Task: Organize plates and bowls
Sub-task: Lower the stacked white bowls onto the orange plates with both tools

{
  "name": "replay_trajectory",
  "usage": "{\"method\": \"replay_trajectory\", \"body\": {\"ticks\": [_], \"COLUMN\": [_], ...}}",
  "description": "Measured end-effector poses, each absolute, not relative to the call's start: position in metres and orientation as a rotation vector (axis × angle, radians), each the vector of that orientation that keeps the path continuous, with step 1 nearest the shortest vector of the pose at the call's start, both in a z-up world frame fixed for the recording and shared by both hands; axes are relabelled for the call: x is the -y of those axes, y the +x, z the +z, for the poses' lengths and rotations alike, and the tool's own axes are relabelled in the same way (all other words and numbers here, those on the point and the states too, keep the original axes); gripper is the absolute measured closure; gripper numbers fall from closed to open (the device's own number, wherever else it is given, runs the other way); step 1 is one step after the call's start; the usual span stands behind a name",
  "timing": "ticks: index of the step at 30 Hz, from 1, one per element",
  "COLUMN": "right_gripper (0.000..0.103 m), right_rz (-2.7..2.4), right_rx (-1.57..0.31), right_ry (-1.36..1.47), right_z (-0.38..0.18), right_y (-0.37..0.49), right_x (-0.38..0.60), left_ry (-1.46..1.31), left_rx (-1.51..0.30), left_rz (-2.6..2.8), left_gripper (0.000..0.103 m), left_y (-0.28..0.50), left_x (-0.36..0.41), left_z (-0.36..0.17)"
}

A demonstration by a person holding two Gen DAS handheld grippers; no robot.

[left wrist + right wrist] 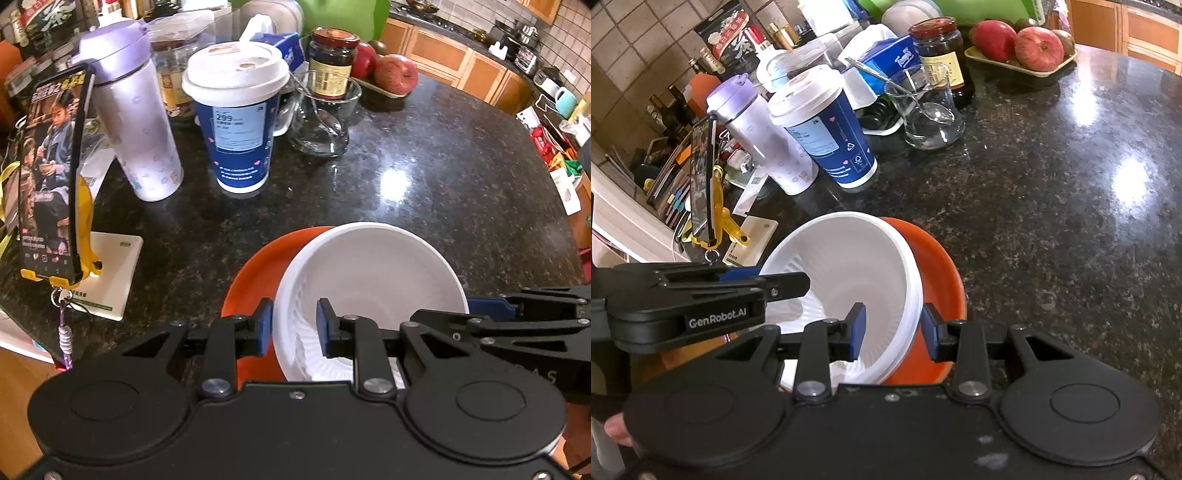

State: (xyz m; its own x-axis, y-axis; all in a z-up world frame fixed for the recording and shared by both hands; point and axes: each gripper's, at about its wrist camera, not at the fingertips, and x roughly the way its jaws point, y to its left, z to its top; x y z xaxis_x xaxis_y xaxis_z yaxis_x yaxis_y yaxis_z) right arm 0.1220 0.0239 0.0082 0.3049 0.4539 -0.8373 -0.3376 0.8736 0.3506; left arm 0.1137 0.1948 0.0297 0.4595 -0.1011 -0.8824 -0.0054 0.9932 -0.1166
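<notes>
A white ribbed disposable bowl (pixel 373 273) sits tilted on an orange plate (pixel 266 269) on the dark granite counter. My left gripper (pixel 293 325) straddles the bowl's left rim, one pad outside and one inside, with a gap to the wall. My right gripper (pixel 894 332) straddles the bowl's (pixel 849 266) right rim the same way, above the orange plate (pixel 942 273). Each gripper shows in the other's view: the right one (pixel 517 314), the left one (pixel 738 288). Neither pair of pads visibly presses the rim.
Behind the bowl stand a blue paper cup with white lid (pixel 240 122), a lilac bottle (pixel 136 122), a glass bowl with a spoon (pixel 321 118), a dark jar (pixel 332 62) and a tray of apples (pixel 391 74). A phone on a yellow stand (pixel 51 177) is at left.
</notes>
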Motion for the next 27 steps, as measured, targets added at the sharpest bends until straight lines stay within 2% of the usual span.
{"method": "replay_trajectory", "body": {"ticks": [5,17,23,27], "right_gripper": [0.067,0.066,0.066,0.066], "right_rz": [0.533,0.486,0.419,0.375], "right_rx": [-1.152,-1.020,-1.027,-1.060], "right_ry": [0.116,0.176,0.197,0.206], "right_z": [0.008,0.044,0.036,0.021], "right_y": [0.123,0.113,0.106,0.103], "right_x": [-0.025,0.008,0.026,0.032], "left_ry": [-0.116,-0.171,-0.194,-0.160], "left_rx": [-1.076,-1.012,-0.943,-0.931], "left_rz": [-0.040,-0.064,-0.087,-0.024], "left_gripper": [0.071,0.071,0.071,0.071], "left_y": [0.111,0.101,0.091,0.091], "left_x": [-0.202,-0.226,-0.243,-0.251], "left_z": [0.032,0.051,0.067,0.058]}}
